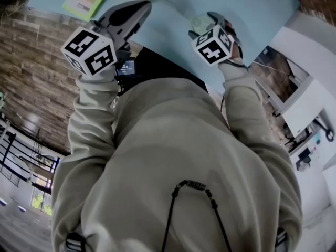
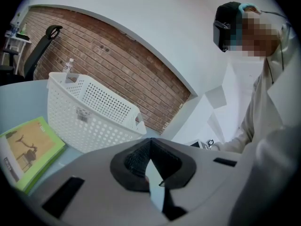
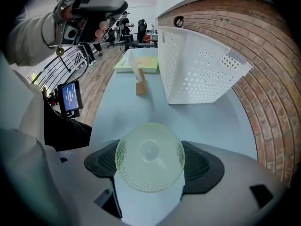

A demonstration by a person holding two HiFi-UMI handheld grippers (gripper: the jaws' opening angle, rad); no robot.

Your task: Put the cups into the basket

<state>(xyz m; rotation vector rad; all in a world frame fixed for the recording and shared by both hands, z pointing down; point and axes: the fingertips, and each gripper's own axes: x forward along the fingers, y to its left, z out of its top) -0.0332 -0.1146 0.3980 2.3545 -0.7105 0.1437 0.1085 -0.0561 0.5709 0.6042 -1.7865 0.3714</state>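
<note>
Over the bench (image 3: 211,121): I have the right tongs (image 3: 150,166) closed on a pale green dimpled cup (image 3: 148,149). Its round end faces the camera, and it seems to be held clear of the surface.
Left tongs (image 2: 150,142): the pads meet at the tips with nothing between them, and they are held up off to the side.
Basket (image 3: 197,69): white and perforated, it stands on the bench ahead of the cup and to its right, well apart from it.
Step in hand: I judge this to be the carry. The cup is gripped but not yet over the basket.
Next move: it calls for bringing the cup above the rim and lowering it inside. Only then should the tongs spread. The wall looks tall, so I would gain height before crossing it.
Other things: a green booklet (image 2: 28,149) lies just beside the basket. A small brown block (image 3: 139,86) sits on the bench beyond the cup.
Hidden: neither gripper view looks into the basket, so I cannot say whether any cups lie in it. The head view is mostly filled by a sweatshirt (image 1: 178,167) and leaves the basket out altogether.
</note>
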